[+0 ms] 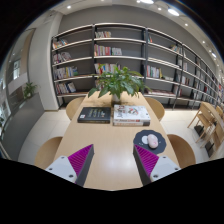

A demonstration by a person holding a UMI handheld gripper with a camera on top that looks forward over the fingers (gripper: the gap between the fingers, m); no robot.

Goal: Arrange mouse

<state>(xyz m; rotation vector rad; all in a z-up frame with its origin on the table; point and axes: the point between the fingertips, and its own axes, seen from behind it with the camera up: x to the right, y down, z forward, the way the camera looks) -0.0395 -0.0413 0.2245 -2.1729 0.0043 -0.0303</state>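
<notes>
- The gripper (112,165) is held above the near end of a long, light wooden table (105,150), with its two fingers spread wide apart and nothing between them.
- Each finger shows a magenta pad on its inner face; the left finger pad (81,160) and the right one (147,162) stand well apart, both over bare tabletop.
- A small white computer mouse (151,140) lies on a round black mouse mat (151,141), just ahead of the right finger and a little to its outer side, resting on the table and untouched by the gripper.
- Beyond the fingers, at the middle of the table, a dark flat book or box (94,114) lies to the left, just beside a stack of pale books with a printed cover (131,114) on the right.
- Behind those stands a leafy green potted plant (117,82) near the far end of the table.
- Rounded tan chairs flank the table: one near chair on the left (49,150), one on the right (181,150), and more further back.
- A tall grey bookshelf (125,62) filled partly with books covers the far wall.
- To the right, further wooden furniture (207,118) stands well apart from the table.
</notes>
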